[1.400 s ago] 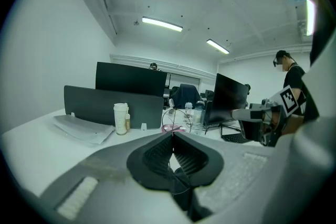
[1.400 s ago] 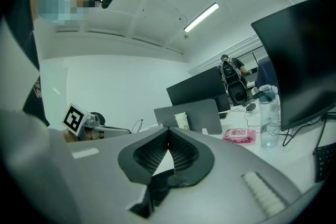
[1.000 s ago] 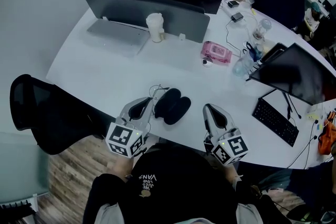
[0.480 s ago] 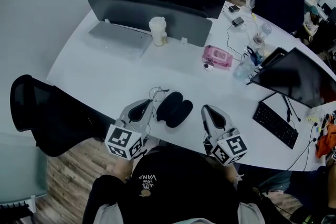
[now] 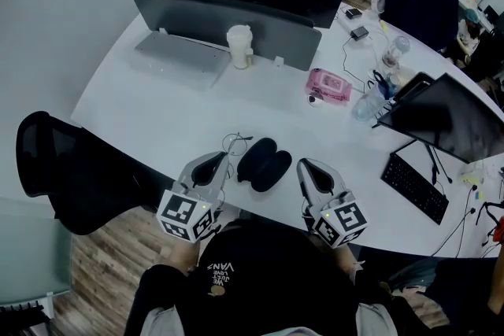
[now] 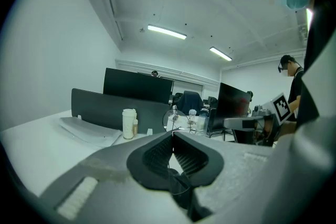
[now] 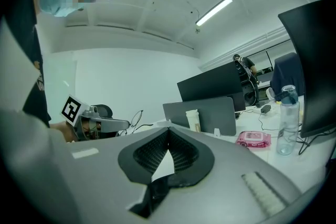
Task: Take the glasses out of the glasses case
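The glasses (image 5: 234, 142) are held outside the open case (image 5: 264, 162), pinched in the clenched left gripper (image 5: 225, 157). The right gripper (image 5: 302, 164) is closed on nothing. Only setting them down seems left.

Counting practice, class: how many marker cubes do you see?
2. One on the left gripper, which grips the glasses left of the case; one on the right gripper, right of it. None seem hidden.
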A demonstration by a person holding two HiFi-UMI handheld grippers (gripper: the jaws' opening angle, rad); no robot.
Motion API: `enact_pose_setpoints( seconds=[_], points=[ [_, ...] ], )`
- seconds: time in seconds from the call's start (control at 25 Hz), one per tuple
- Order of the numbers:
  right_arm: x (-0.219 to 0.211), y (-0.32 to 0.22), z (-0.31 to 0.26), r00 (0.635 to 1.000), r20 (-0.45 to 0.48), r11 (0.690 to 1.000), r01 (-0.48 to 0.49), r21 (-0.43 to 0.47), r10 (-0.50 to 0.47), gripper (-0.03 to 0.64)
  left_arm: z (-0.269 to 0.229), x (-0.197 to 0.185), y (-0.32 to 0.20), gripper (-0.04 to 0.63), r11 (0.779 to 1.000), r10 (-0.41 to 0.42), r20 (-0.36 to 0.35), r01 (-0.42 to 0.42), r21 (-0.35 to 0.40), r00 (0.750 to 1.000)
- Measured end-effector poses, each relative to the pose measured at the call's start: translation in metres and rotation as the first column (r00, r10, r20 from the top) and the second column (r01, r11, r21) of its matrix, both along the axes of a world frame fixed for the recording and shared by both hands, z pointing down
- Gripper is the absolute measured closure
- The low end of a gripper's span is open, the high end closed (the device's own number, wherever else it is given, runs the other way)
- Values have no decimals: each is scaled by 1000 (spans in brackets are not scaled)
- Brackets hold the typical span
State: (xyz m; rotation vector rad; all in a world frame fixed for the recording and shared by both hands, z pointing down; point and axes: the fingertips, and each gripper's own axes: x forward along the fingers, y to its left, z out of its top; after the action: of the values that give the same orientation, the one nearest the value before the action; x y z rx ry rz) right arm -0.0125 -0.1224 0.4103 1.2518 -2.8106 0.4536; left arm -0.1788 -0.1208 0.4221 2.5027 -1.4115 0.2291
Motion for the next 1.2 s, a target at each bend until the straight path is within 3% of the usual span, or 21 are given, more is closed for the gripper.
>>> enact_pose_setpoints(
  seconds=[1.2],
  points=[
    [-7,7,6,999,-39,1000,4,14,-3,617,5,-4,7,586,1000,-4,-8,4,-7,1000]
  ],
)
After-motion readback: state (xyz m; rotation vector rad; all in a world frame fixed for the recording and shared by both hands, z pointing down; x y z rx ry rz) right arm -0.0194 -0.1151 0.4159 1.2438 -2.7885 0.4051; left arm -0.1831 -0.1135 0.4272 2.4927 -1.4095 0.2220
